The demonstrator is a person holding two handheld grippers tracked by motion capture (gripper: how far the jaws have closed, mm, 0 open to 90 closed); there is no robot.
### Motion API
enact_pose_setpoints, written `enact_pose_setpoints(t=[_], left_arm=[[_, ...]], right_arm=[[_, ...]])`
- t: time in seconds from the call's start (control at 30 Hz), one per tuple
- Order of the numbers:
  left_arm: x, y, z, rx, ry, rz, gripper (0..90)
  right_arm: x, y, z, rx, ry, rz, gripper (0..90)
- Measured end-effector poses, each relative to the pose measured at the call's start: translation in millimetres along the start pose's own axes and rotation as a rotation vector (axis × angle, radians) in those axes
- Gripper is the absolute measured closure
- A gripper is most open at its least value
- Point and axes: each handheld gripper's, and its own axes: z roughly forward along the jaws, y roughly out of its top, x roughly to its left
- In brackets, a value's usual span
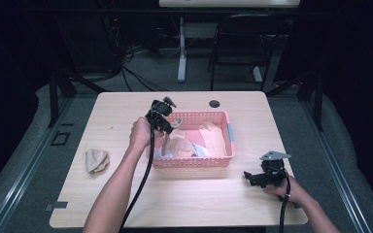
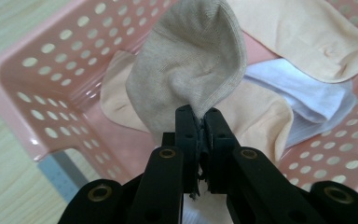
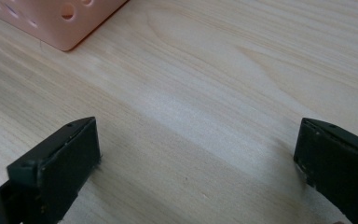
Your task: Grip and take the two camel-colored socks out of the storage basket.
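- Two hand-held grippers work at a light wooden table, seen first from the high view. A pink perforated basket sits near the middle of the table, slightly toward its far edge. The left gripper hangs over the basket's left end, clenched on a beige sock that dangles down into the basket. More socks lie inside, peach ones and a white one. A separate folded tan sock lies alone near the table's left edge, well apart from the basket. The right gripper rests low near the table's right front corner, to the right of the basket and apart from it, held by the right hand.
- In the left gripper view, the two black jaws are pressed together on a pinch of the beige sock, which rises from the tips and spreads out above them. Behind it, inside the basket, lie peach socks and a white sock.
- In the right gripper view, the right gripper has its jaws spread wide apart, grasping nothing, just over bare wood. A corner of the pink basket shows at the upper left, apart from the jaws.
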Motion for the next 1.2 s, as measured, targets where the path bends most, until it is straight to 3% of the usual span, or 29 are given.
enact_pose_setpoints(t=[0.3, 0.7, 0.93, 1.2], left_arm=[[-0.7, 7.0, -30.8, -0.039, -0.003, 0.017, 86.1], [1.2, 16.1, -81.5, -0.084, 0.033, 0.027, 86.1], [8.3, 8.9, -108.4, -0.114, 0.056, 0.018, 86.1], [26.8, -10.8, -137.9, -0.138, 0.089, -0.024, 86.1]], right_arm=[[-0.3, 0.1, 0.0, 0.002, 0.004, -0.002, 0.0], [0.1, 0.1, -0.3, 0.004, -0.002, 0.000, 0.0], [0.0, 0.1, -0.3, 0.004, -0.005, -0.002, 0.0], [0.1, 0.0, -0.1, 0.002, -0.003, -0.001, 0.0]])
